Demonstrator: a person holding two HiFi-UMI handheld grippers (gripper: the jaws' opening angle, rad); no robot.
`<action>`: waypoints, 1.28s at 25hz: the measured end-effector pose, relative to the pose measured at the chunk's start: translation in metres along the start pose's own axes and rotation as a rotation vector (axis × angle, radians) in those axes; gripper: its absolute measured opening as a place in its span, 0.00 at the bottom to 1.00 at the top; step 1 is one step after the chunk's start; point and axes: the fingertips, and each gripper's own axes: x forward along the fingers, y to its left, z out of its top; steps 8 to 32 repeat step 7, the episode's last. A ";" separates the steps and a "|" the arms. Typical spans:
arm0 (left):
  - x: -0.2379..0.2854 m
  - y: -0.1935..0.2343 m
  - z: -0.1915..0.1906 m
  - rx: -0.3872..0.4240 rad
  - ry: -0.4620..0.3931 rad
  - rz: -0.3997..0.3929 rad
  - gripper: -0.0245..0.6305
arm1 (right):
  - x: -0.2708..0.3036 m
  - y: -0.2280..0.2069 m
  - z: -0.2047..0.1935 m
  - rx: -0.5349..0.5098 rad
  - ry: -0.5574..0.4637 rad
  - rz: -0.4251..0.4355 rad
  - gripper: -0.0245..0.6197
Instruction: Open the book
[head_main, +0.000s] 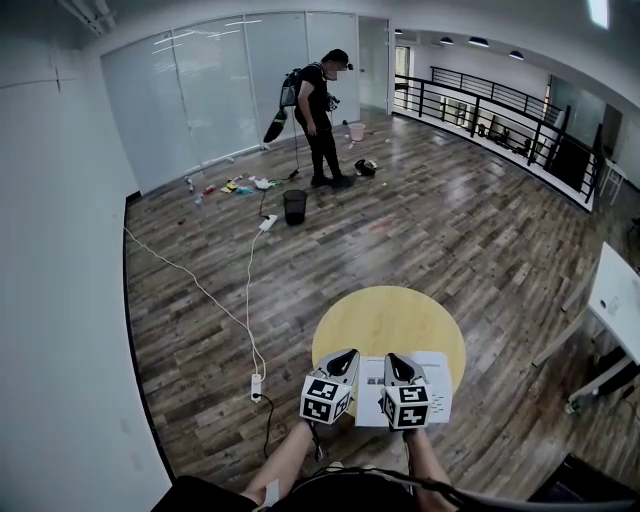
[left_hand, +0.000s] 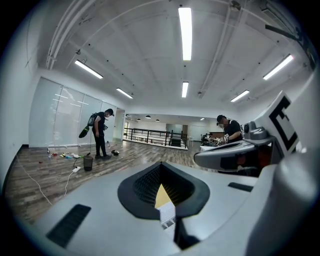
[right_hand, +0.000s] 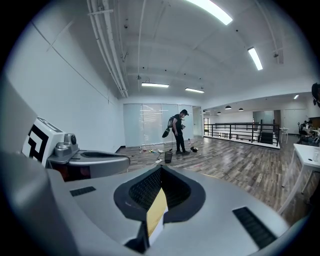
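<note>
A white book (head_main: 432, 388) lies flat on the near edge of the round yellow table (head_main: 385, 320). Both grippers hover side by side just over it and hide its left part. My left gripper (head_main: 350, 354) is shut, jaws meeting at the tips with nothing between them. My right gripper (head_main: 395, 358) is shut and empty too. In the left gripper view, the left gripper (left_hand: 161, 164) shows a sliver of yellow table (left_hand: 162, 196) and white book (left_hand: 168, 213) through the gap below its pads. The right gripper (right_hand: 161, 168) shows the same table (right_hand: 158, 209) in its view.
A person with a backpack (head_main: 320, 118) stands far across the wooden floor beside a black bin (head_main: 294, 206) and scattered litter. A white cable runs to a power strip (head_main: 256, 386) left of the table. A white desk (head_main: 616, 300) stands at right. Another person (left_hand: 230, 130) is beyond it.
</note>
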 end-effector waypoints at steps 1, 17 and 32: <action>0.000 0.000 0.000 0.000 0.000 -0.001 0.04 | 0.000 0.000 0.000 0.000 0.000 -0.001 0.05; 0.004 -0.001 0.002 0.007 -0.012 -0.006 0.04 | 0.003 -0.002 -0.003 -0.002 0.002 -0.004 0.05; 0.004 -0.001 0.002 0.007 -0.012 -0.006 0.04 | 0.003 -0.002 -0.003 -0.002 0.002 -0.004 0.05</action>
